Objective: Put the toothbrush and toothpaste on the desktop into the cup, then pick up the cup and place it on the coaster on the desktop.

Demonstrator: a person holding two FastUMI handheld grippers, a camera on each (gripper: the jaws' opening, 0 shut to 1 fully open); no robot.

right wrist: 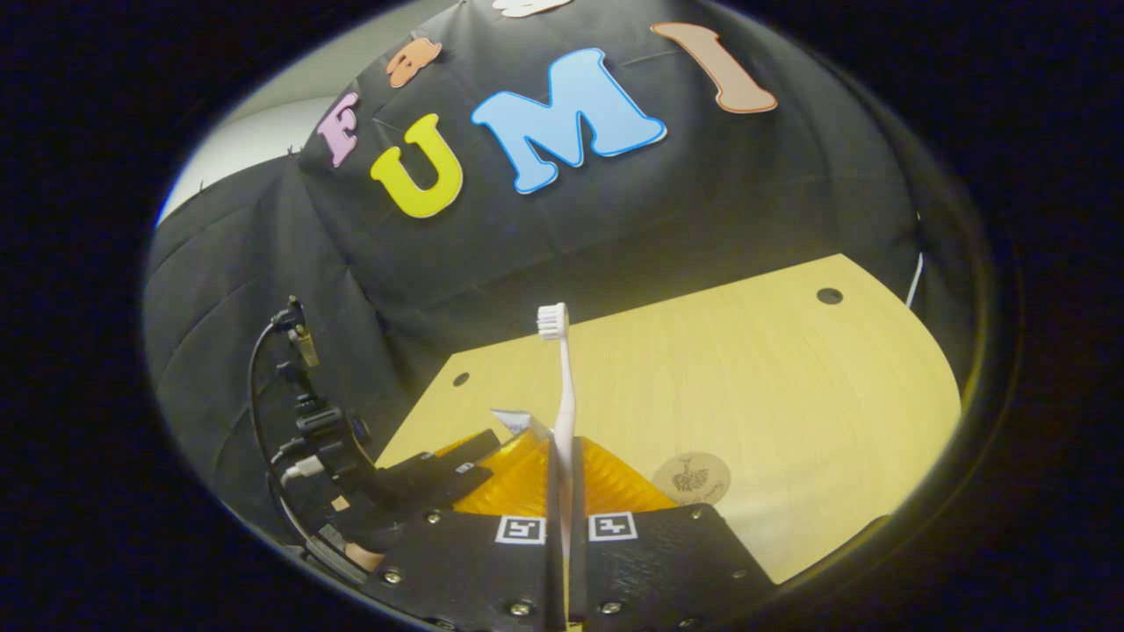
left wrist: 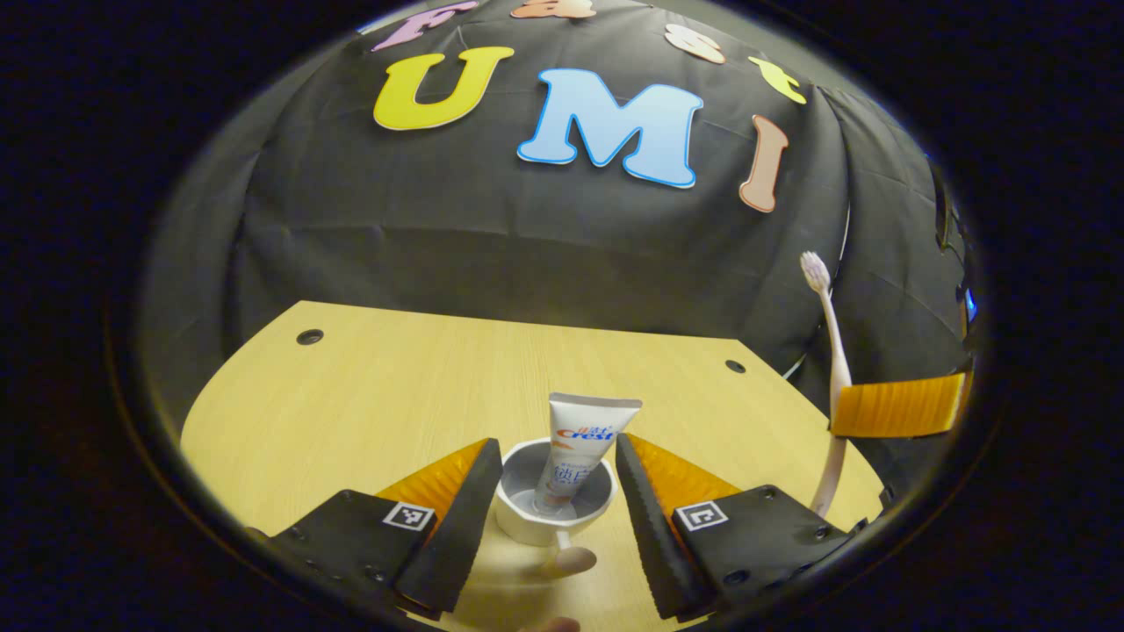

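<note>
Left gripper open, straddling the cup at lower centre of the desk, toothpaste already inside. Right gripper clamped on the toothbrush, upright at centre frame. Toothbrush looks light, stiff and slim, likely to pivot; a low handle grip suits.

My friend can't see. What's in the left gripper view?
A toothpaste tube stands in a white cup on a wooden desk, between the open left gripper. Off right, another gripper holds a toothbrush upright.

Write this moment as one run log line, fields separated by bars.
toothpaste: upright in cup | left gripper: open around cup | right gripper: holds toothbrush upright | coaster: bare
</note>
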